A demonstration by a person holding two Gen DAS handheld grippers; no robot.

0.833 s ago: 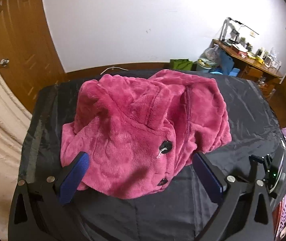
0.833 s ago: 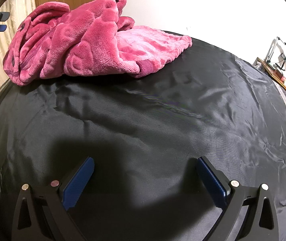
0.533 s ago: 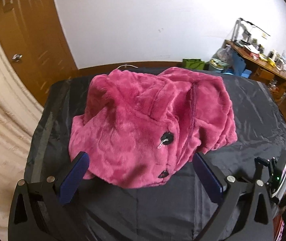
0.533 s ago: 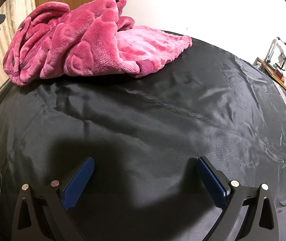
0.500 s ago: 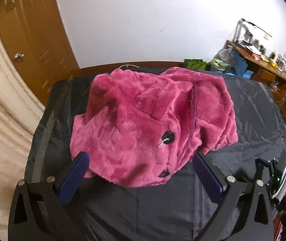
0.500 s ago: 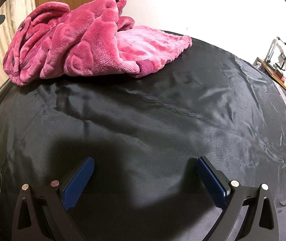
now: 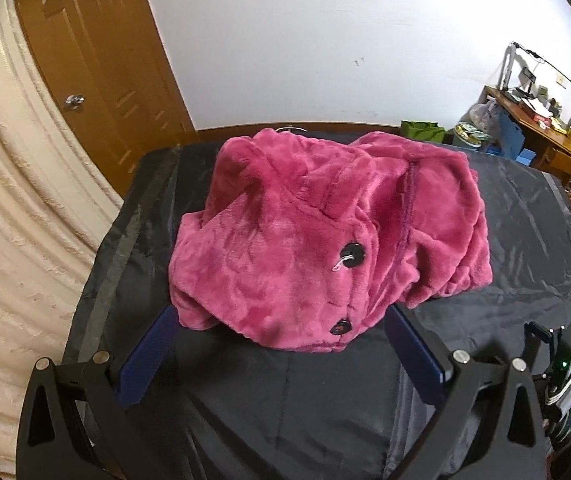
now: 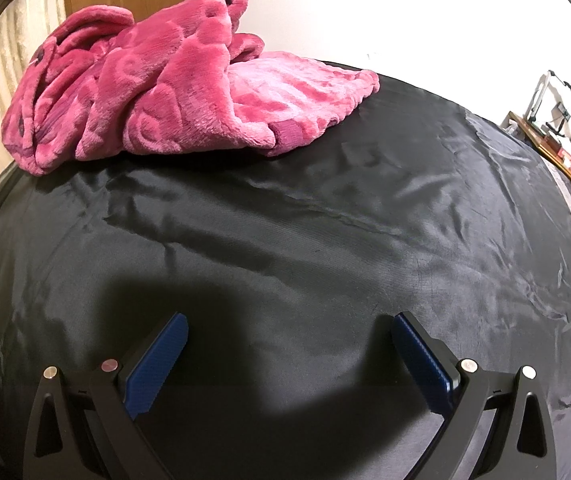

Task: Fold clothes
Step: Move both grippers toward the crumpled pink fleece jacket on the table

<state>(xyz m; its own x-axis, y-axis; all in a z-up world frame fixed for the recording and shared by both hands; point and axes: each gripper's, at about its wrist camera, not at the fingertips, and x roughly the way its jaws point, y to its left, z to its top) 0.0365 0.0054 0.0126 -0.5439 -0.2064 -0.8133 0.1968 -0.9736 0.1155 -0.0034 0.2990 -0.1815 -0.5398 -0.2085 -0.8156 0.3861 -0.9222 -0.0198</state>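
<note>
Left tongs (image 7: 281, 344): jaws spread wide, holding nothing, blue pads flanking the near hem of the pink fleece garment (image 7: 325, 236), which lies just ahead of them. Right tongs (image 8: 289, 354): also spread wide and empty, hovering low over bare black cover (image 8: 325, 220), well apart from the garment, which sits at the far left of that view. Garment state: bunched in a loose mound, two dark buttons (image 7: 351, 258) facing up on the near side, one flatter panel trailing toward the right tongs; no clean edges or stacked layers visible, so it does not read as folded. Judgement: the step in hand looks like an approach for a grasp by the left tongs. The next move likely calls for closing on a hem or corner rather than thick pile, then spreading the fleece flat; plush fabric is bulky and may slip from a shallow pinch. Surface: the cover is slick, lightly wrinkled, apparently over a bed. Room: white wall, wooden door (image 7: 97, 80) at left, cream textured fabric (image 7: 17, 220) beside it, cluttered desk (image 7: 545, 136) far right.
</note>
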